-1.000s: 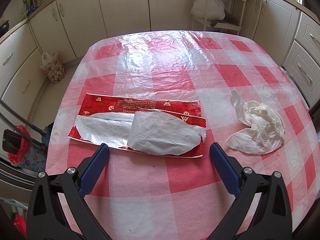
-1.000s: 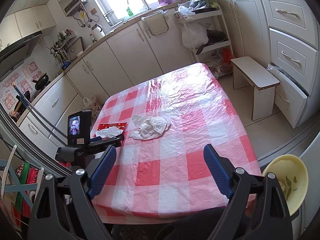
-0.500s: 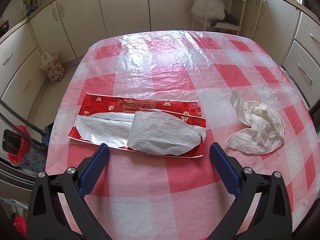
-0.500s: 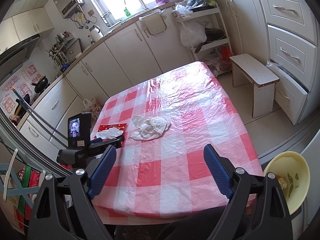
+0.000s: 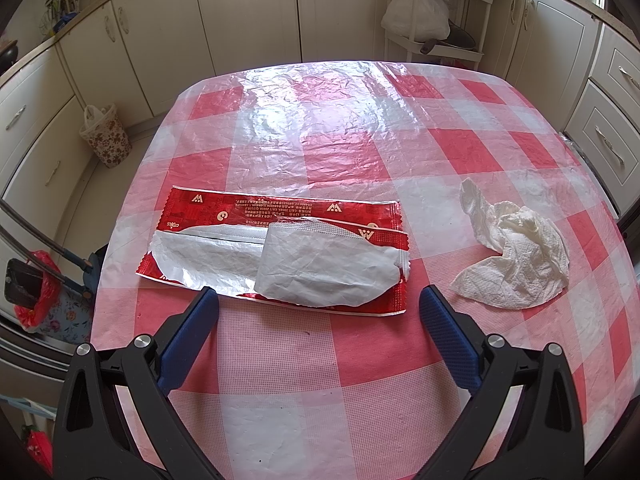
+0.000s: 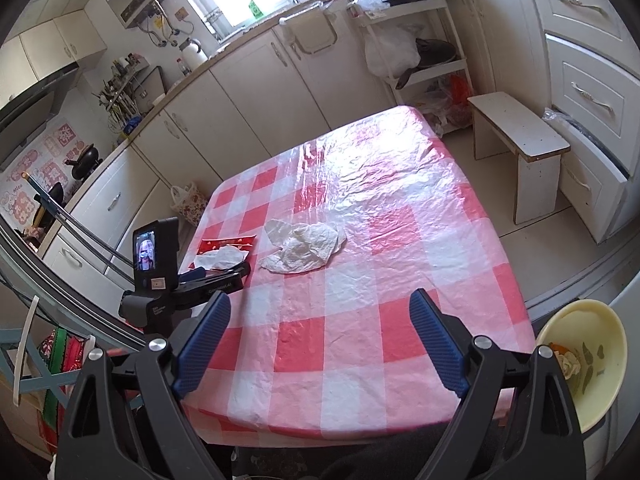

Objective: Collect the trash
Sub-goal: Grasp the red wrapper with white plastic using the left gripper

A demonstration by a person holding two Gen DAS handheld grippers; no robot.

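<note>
Hovering left gripper agape before wrapper mid-frame, lined up to pinch; right gripper agape, empty; tissue right

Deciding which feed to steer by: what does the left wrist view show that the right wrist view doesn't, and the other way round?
Only the left wrist view: the red wrapper close up, torn open with its silver lining showing, and the open left gripper just short of it. Only the right wrist view: the yellow bowl beyond the table's right edge, a stool, and the open right gripper. Both: the crumpled tissue and checked tablecloth.
</note>
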